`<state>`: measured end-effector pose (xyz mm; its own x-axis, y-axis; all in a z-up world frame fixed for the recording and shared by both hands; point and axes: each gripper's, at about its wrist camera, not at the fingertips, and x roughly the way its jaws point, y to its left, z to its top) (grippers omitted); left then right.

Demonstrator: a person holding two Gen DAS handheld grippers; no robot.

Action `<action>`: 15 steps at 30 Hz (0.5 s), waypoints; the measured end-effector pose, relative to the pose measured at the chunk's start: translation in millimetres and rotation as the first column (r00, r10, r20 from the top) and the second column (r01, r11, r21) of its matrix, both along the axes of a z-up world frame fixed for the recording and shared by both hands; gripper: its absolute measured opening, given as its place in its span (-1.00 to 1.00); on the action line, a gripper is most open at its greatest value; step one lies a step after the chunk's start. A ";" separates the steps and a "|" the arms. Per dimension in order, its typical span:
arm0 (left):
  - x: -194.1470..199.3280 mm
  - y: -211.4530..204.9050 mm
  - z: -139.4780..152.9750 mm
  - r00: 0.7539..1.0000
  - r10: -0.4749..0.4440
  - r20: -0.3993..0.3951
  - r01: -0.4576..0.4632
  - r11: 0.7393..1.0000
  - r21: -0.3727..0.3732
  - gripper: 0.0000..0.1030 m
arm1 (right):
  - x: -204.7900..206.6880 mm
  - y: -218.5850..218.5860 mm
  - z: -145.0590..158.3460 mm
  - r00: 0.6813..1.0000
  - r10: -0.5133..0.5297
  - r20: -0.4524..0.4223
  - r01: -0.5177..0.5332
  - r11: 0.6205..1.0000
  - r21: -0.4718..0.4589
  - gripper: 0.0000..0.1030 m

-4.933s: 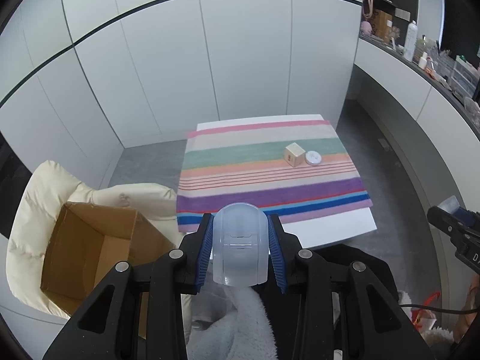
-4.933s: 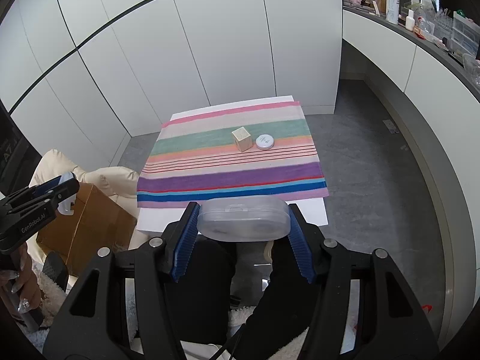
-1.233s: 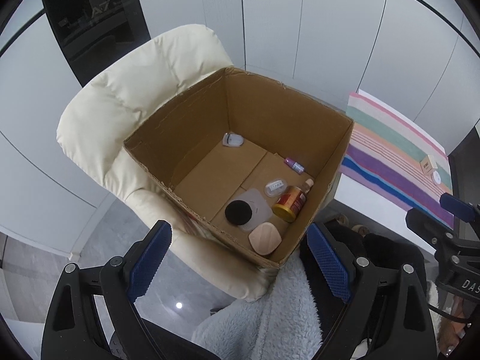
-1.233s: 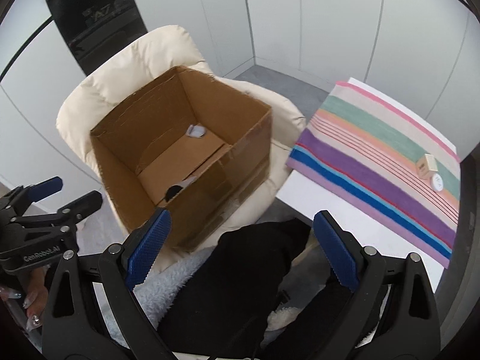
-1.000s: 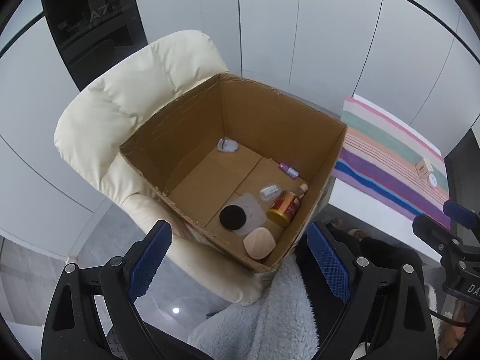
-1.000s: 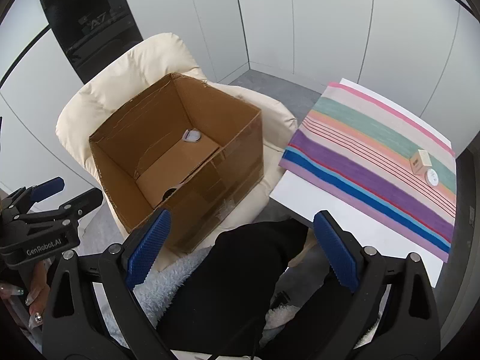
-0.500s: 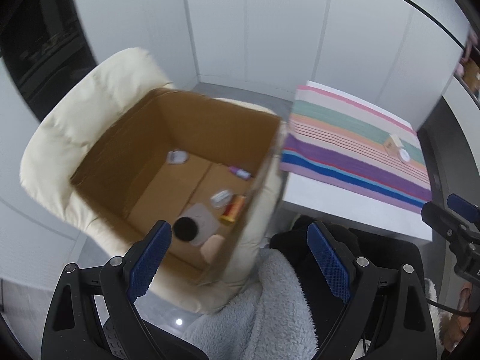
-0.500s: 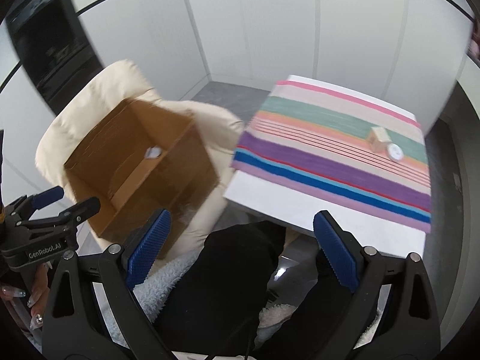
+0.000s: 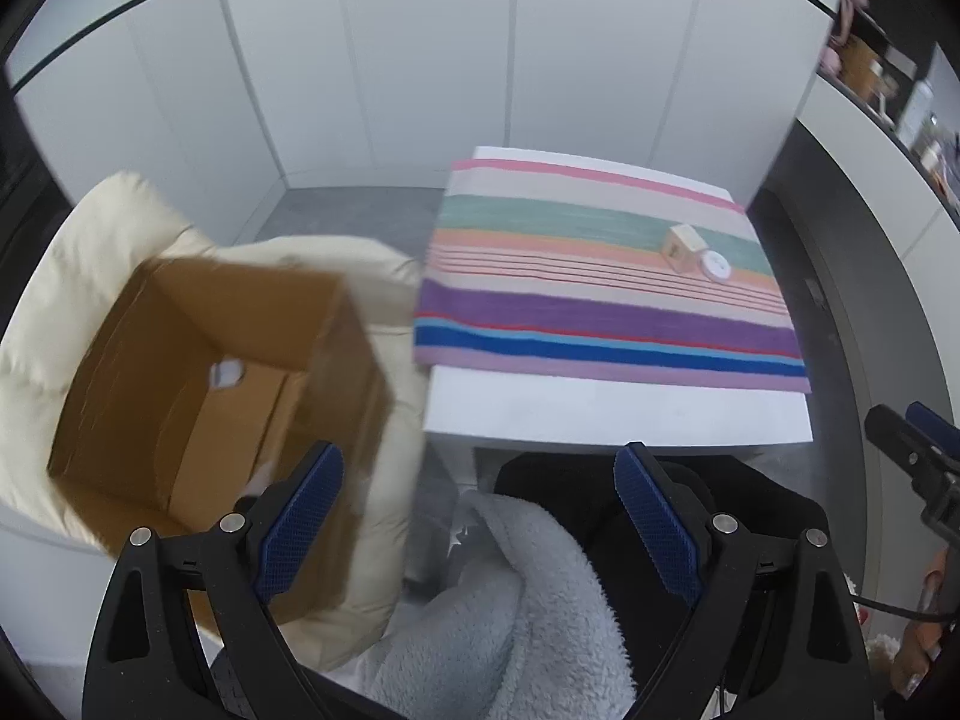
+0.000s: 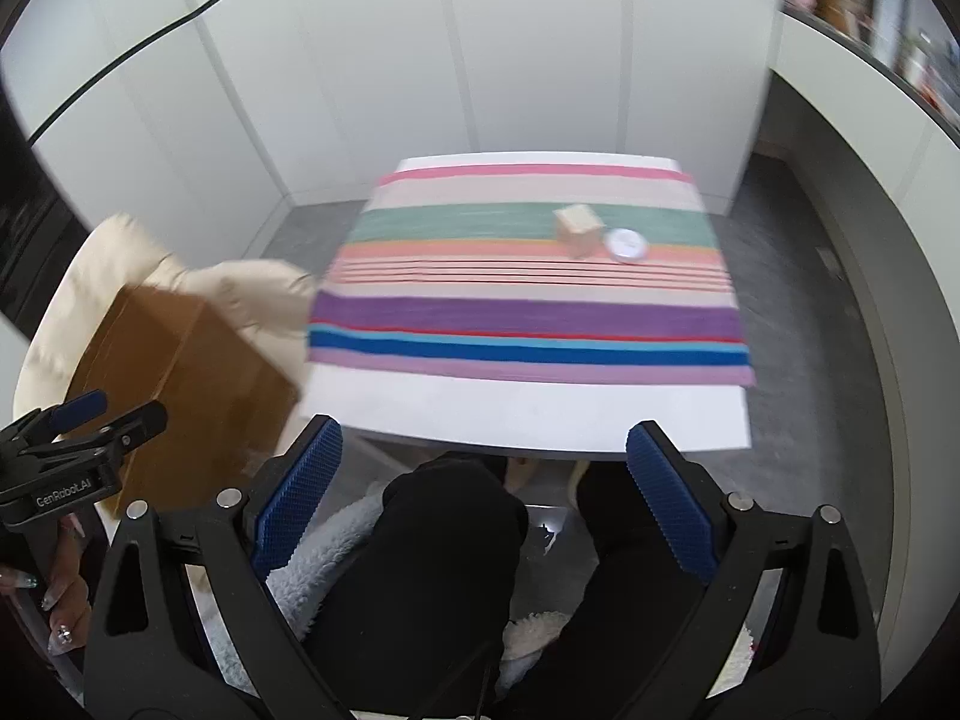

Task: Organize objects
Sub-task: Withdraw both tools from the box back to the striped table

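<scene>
1. The left gripper [image 9: 477, 516] and the right gripper [image 10: 483, 495] are both tilting steeply downward over the person's lap, jaws spread wide with nothing between the blue pads [image 9: 300, 519].
2. Both views are swinging away from the cardboard box [image 9: 198, 384] on the cream chair [image 9: 78, 252] (centred 1 second ago) toward the white table [image 10: 528, 414].
3. The wooden block [image 10: 577, 229] and the round white disc [image 10: 626, 245] are sitting just beside each other on the striped cloth [image 10: 528, 318].
4. Motion blur is smearing the box, and its near wall is hiding most of its contents.
</scene>
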<state>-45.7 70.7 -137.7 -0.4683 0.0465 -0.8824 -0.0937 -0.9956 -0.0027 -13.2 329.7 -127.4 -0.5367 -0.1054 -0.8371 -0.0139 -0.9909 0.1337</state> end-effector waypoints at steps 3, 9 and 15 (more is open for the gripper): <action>-9.6 23.1 -1.3 0.999 -0.042 0.002 0.042 0.999 -0.007 0.81 | -1.1 30.7 -2.8 0.998 -0.065 0.003 0.065 0.998 0.003 0.89; -25.2 53.3 -12.0 0.994 -0.104 0.019 0.105 0.994 -0.041 0.80 | -15.5 77.8 -16.0 0.990 -0.142 0.017 0.142 0.990 0.013 0.89; -63.5 83.8 -25.1 0.990 -0.131 0.050 0.133 0.990 -0.044 0.80 | -49.7 111.6 -35.6 0.983 -0.178 0.034 0.177 0.984 0.024 0.89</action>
<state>-109.2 154.5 -162.7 -0.4187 0.0625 -0.9060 -0.2249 -0.9737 0.0368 -62.9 441.3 -163.0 -0.5152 0.0061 -0.8570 -0.1941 -0.9748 0.1098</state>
